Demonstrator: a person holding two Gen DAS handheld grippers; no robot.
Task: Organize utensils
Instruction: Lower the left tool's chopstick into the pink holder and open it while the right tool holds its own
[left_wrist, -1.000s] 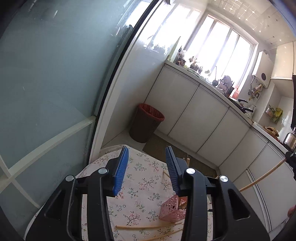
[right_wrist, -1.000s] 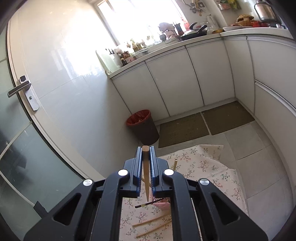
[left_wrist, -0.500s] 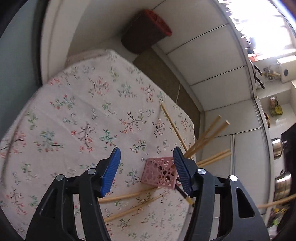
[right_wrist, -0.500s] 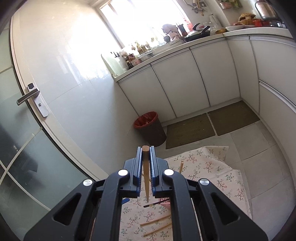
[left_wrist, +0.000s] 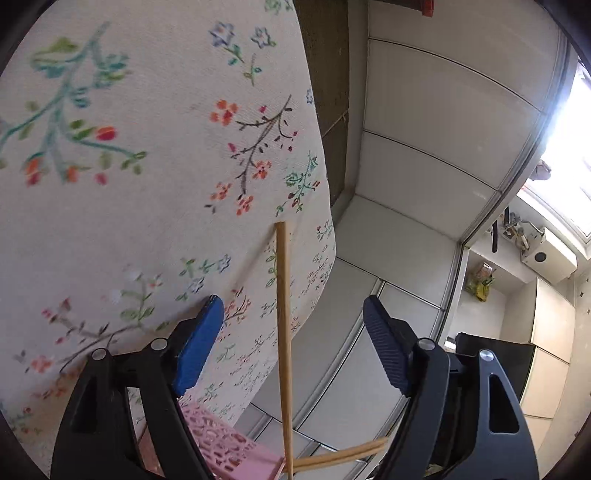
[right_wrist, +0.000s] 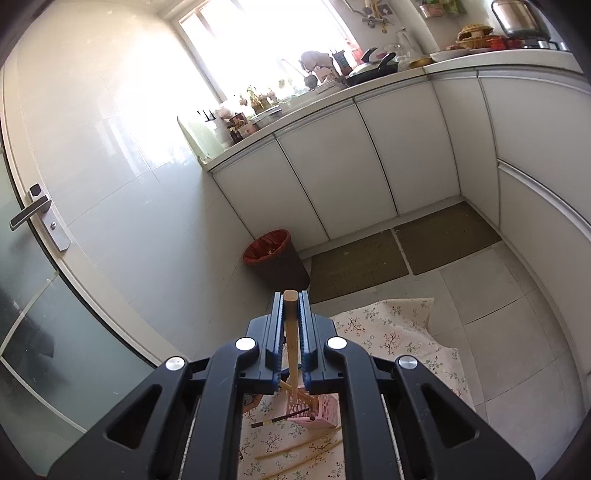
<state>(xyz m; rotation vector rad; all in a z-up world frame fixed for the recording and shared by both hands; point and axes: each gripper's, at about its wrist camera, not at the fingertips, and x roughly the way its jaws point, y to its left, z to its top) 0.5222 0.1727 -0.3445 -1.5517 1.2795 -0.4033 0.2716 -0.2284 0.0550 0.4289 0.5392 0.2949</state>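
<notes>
White kitchen cabinets (right_wrist: 388, 158) and a grey tiled floor surround your desk, which is covered by a floral cloth (left_wrist: 147, 166); no brand, label or writing is legible in either view. Your left gripper (left_wrist: 291, 325) has its jaws spread wide and holds nothing. One bamboo chopstick (left_wrist: 283, 332) rises up the gap between them, touching neither blue pad, its lower end at the pink lattice holder (left_wrist: 229, 450) by the left jaw. Your right gripper (right_wrist: 290, 325) has its jaws closed tight on another chopstick (right_wrist: 291, 339), whose blunt end pokes just past the tips. Below it, the pink holder stands on the cloth with loose chopsticks (right_wrist: 295, 450) lying just beside it.
</notes>
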